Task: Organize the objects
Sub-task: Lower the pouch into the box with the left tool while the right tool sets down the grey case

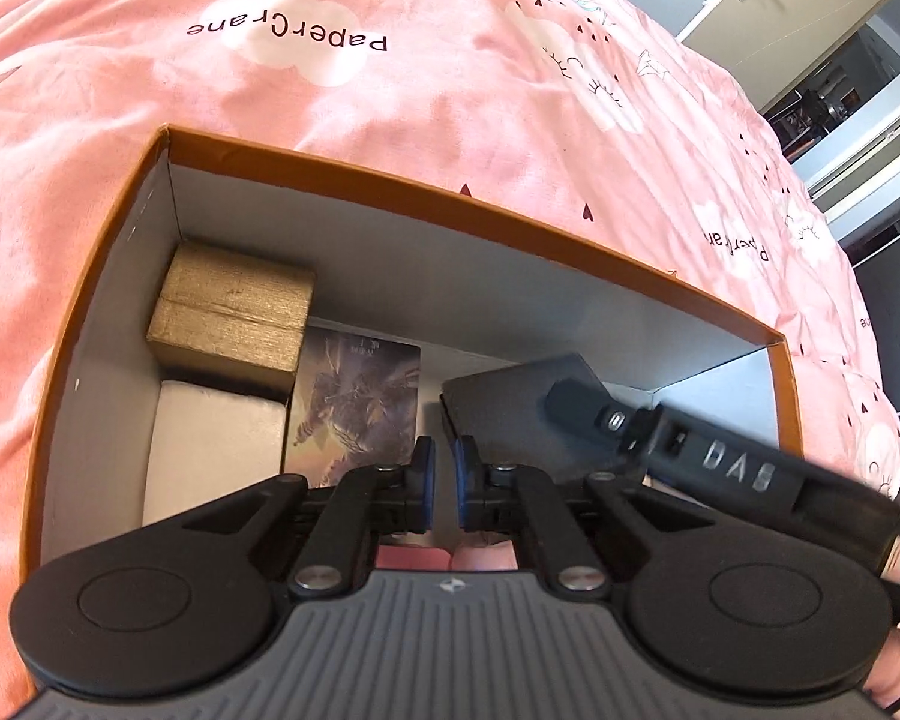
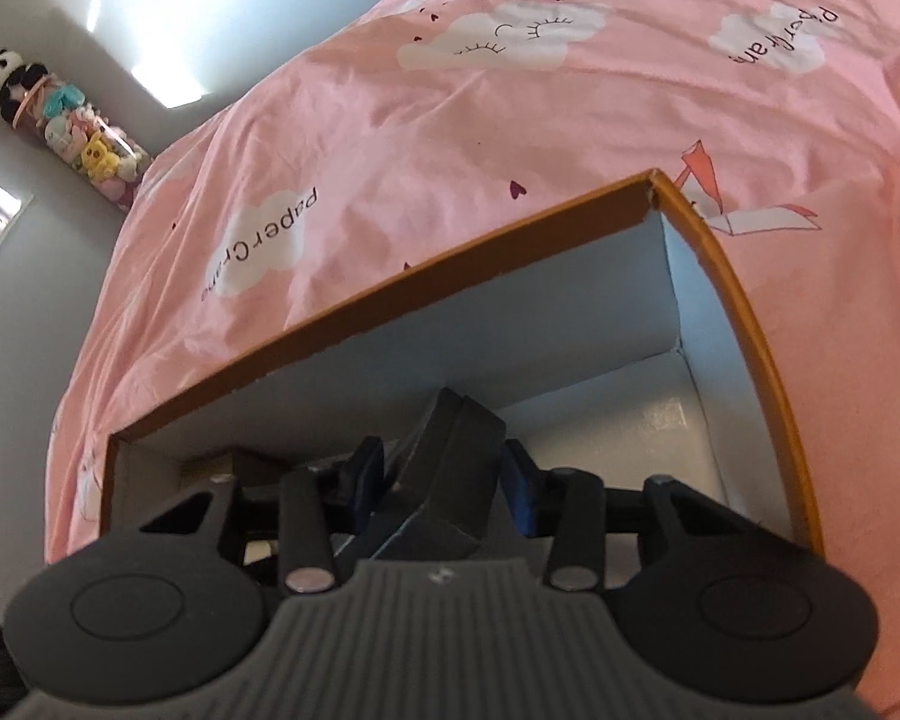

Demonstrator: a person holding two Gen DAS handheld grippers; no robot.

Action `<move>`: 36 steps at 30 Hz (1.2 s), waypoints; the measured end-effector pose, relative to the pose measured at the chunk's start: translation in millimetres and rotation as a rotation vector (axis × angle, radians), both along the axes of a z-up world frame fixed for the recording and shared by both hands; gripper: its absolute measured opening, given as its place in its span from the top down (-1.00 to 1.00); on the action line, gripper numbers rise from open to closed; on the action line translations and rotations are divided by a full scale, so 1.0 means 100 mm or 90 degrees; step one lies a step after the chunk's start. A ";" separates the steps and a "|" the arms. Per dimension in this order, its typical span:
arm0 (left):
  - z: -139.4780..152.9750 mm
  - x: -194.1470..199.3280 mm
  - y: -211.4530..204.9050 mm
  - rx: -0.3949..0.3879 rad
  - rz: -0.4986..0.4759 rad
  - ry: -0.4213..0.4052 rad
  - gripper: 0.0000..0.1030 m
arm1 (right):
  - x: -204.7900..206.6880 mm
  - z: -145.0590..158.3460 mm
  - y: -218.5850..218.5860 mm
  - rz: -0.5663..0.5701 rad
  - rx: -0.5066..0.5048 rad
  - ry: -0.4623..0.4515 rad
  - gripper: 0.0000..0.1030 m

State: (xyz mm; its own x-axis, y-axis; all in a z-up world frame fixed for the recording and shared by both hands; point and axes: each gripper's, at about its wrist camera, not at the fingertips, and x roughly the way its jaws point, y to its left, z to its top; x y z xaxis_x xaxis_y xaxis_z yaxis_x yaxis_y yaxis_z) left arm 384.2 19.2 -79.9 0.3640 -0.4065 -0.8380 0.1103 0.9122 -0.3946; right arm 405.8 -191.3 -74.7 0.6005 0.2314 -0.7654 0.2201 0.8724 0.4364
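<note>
In the left wrist view, the left gripper (image 1: 443, 483) sits at the bottom centre of the frame, its blue pads pressed nearly together with nothing between them, hanging over the open orange-rimmed box (image 1: 570, 240). Just beyond the pads, a picture card (image 1: 354, 402) lies on the box floor. To its left, at the lower left of the box, is a white block (image 1: 216, 450), and behind that, in the box's upper-left corner, a gold box (image 1: 234, 312). On the right side of the box floor lies a dark grey flat case (image 1: 510, 414), with the right gripper (image 1: 594, 405) reaching in over it from the lower right of the frame.

In the right wrist view, that gripper (image 2: 444, 480) fills the bottom of the frame, its jaws part-spread around the dark case (image 2: 450, 462), which stands tilted between the blue pads; the pads seem to pinch it, though blur makes the contact hard to confirm. Past it, the box's white right-hand floor is bare. Beyond the box's far rim, the pink bedsheet (image 2: 450, 150) printed with clouds covers the upper frame, and stuffed toys (image 2: 60, 114) hang at the upper left.
</note>
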 end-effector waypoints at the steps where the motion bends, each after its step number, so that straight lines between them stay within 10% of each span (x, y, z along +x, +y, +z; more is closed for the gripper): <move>1: 0.00 -0.01 0.00 0.003 -0.002 -0.003 0.87 | 0.00 -0.01 0.01 0.008 -0.004 0.007 0.02; 8: 0.04 -0.08 0.03 0.004 -0.001 -0.015 0.86 | -0.05 0.11 0.12 0.058 -0.111 0.002 -0.11; 21: 0.11 -0.14 0.22 0.026 0.023 -0.023 0.85 | 0.03 -0.23 0.09 0.104 -0.001 0.072 0.05; 36: 0.39 -0.66 -0.03 0.059 0.015 -0.123 0.84 | -0.32 0.21 0.25 0.162 -0.100 -0.014 0.03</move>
